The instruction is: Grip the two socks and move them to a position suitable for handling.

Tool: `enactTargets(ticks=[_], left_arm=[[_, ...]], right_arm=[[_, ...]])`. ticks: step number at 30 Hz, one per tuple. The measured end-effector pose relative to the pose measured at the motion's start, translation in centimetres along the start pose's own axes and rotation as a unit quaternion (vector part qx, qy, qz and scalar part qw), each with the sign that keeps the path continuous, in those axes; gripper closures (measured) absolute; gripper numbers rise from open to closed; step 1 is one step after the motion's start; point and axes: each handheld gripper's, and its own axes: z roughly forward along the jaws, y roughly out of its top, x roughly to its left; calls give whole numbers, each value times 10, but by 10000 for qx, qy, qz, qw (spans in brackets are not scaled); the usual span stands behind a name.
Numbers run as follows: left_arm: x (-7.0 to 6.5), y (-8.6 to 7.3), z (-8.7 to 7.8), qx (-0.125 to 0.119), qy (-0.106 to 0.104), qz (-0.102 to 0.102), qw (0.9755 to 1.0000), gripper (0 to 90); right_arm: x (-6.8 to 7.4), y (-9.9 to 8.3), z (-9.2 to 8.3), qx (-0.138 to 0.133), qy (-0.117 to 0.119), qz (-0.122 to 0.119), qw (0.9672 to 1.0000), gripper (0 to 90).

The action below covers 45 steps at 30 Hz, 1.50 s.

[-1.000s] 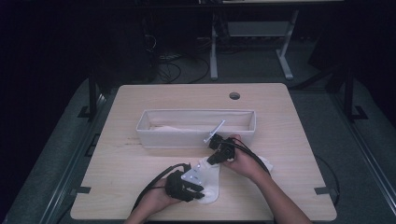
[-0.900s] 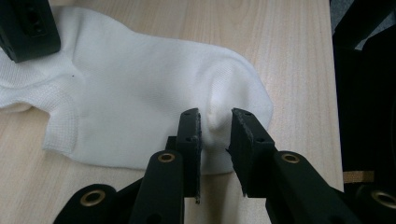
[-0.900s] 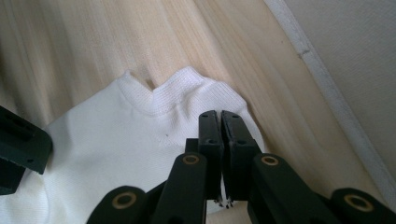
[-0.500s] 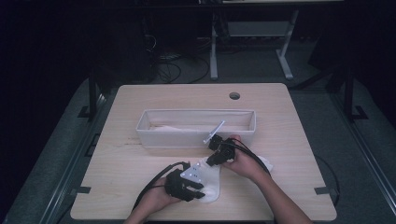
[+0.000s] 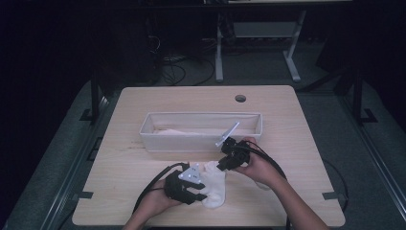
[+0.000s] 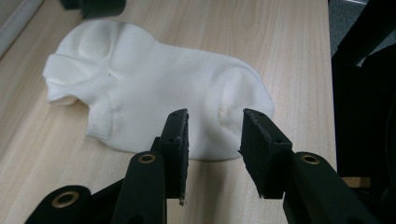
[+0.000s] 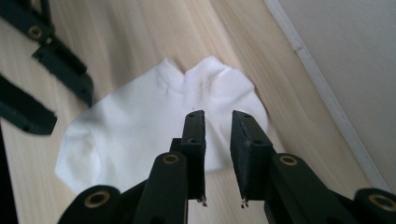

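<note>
Both claws (image 5: 198, 189) parted above sock (image 5: 215, 184)

A pale wooden table (image 5: 143, 103) stands on grey floor (image 5: 364, 158) in a dark room; at 12 o'clock, a white-legged desk (image 5: 292, 62) and tangled cables (image 5: 167, 72)

**Nothing to read**

You will find no lettering, label, brand, number or sign that can be read in any of your three views: not on the white sock (image 6: 154, 93), not on the black jaws, not on the pale bin (image 5: 201, 139) at mid-frame, not on the wooden table (image 5: 297, 139)
</note>
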Motion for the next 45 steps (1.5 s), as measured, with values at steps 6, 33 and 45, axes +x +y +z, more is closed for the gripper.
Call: enactTargets(ticks=[6,33,45], left_arm=[[0,-2,-3,-13,59,-24,10000,601],[3,-6,-13,-54,152,-115,9998,577],[5,-9,-16,-59,174,-136,9997,570]], right_arm=[[1,-10,-11,35,-60,-2,10000,742],[-7,-52,-46,126,-261,203,9994,737],[-15,-77,-58,111,-376,419,9984,722]])
